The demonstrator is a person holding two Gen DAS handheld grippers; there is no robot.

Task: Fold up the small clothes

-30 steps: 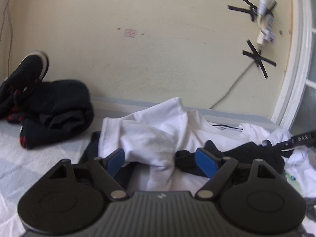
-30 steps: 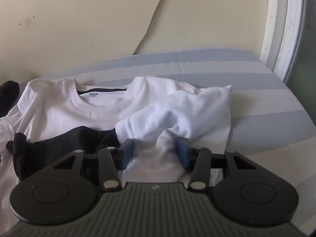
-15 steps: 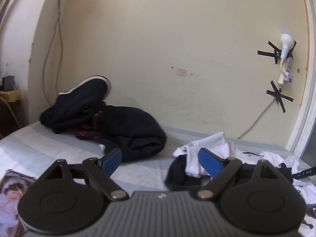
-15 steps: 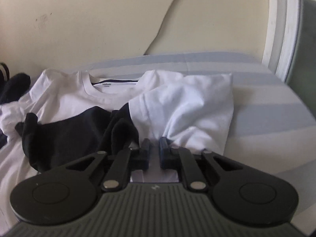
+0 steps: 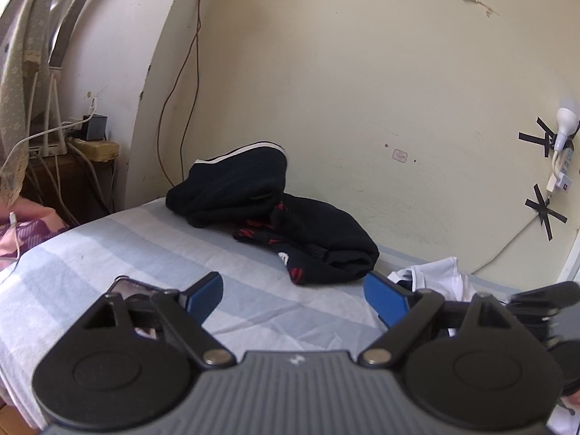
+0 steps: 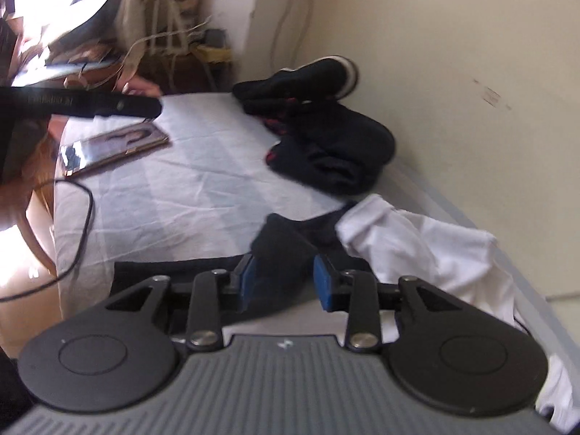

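1. You have 2 grippers, 1 white T-shirt [image 6: 427,250], 1 black garment [image 6: 286,250] and 1 dark folded pile [image 5: 290,217] on the striped bed [image 5: 145,253]
2. Your left gripper [image 5: 293,295] stands wide apart, empty, with the pile ahead
3. Your right gripper [image 6: 284,277] is opening; the black garment lies between its fingers, the T-shirt just right

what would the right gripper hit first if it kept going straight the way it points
Most likely the black garment bunched between the opening jaws of the right gripper; whether the pads already touch it is unclear.
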